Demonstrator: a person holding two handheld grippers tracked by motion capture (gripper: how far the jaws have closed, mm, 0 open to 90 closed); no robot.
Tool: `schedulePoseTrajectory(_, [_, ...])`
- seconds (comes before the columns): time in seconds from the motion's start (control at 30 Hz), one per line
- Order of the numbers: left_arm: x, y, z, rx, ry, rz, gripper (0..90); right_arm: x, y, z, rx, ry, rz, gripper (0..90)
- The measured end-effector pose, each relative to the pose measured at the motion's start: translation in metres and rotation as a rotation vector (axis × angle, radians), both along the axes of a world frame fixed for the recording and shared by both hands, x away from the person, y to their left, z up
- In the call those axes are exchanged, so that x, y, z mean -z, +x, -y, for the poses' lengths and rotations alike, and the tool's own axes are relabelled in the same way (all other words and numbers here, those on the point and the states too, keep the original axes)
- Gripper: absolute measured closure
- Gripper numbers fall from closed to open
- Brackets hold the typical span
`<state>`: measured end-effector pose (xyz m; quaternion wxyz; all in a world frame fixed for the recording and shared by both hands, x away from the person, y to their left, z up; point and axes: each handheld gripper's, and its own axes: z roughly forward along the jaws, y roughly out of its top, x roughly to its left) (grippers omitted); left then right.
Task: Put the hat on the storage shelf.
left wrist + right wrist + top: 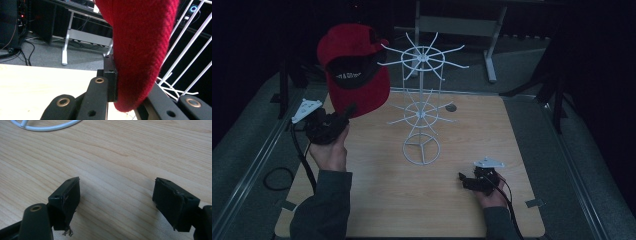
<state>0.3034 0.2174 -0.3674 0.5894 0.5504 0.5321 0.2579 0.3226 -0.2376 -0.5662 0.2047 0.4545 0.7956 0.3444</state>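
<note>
My left gripper (346, 114) has the red cap (354, 70) pinched by its brim, up beside the white rack (422, 102). My right gripper (466, 181) sits wide, holding nothing, near the rack's base.

The red cap (140, 50) is running off the left gripper view's top edge and hiding the right-hand jaw's pad.

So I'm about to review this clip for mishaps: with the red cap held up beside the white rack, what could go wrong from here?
1. The left tongs pinch only the edge of the red cap, so it may slip free.
2. The cap hangs close to the white rack; snagging a prong could tip the light wire stand.
3. The right tongs sit open, low over the table, not steadying the rack's base.
</note>
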Motion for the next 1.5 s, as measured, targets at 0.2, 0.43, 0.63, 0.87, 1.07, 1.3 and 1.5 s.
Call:
schedulePoseTrajectory(0.2, [-0.0045, -0.0009, -0.0007, 0.000, -0.009, 0.014, 85.7, 0.0000, 0.0000, 0.0000, 0.000, 0.000, 0.000, 22.1])
schedulePoseTrajectory(0.43, [-0.0062, -0.0033, 0.0000, 0.013, -0.026, 0.041, 85.7, 0.0000, 0.0000, 0.0000, 0.000, 0.000, 0.000, 22.1])
schedulePoseTrajectory(0.63, [-0.0067, -0.0044, 0.0008, 0.024, -0.033, 0.053, 85.8, 0.0000, 0.0000, 0.0000, 0.000, 0.000, 0.001, 22.0])
schedulePoseTrajectory(0.87, [-0.0078, -0.0049, 0.0003, 0.036, -0.033, 0.060, 85.7, 0.0000, 0.0000, 0.0000, 0.000, 0.000, 0.000, 22.1])
schedulePoseTrajectory(1.07, [-0.0090, -0.0056, 0.0002, 0.041, -0.037, 0.071, 85.7, 0.0000, 0.0000, 0.0000, 0.000, 0.000, 0.000, 22.1])
schedulePoseTrajectory(1.3, [-0.0070, -0.0067, 0.0012, 0.057, -0.035, 0.072, 85.7, 0.0000, 0.0000, 0.0000, 0.000, -0.001, 0.000, 22.0])
schedulePoseTrajectory(1.5, [-0.0056, -0.0061, 0.0020, 0.061, -0.039, 0.072, 85.7, 0.0000, 0.0000, 0.0000, 0.000, 0.000, 0.000, 22.0])
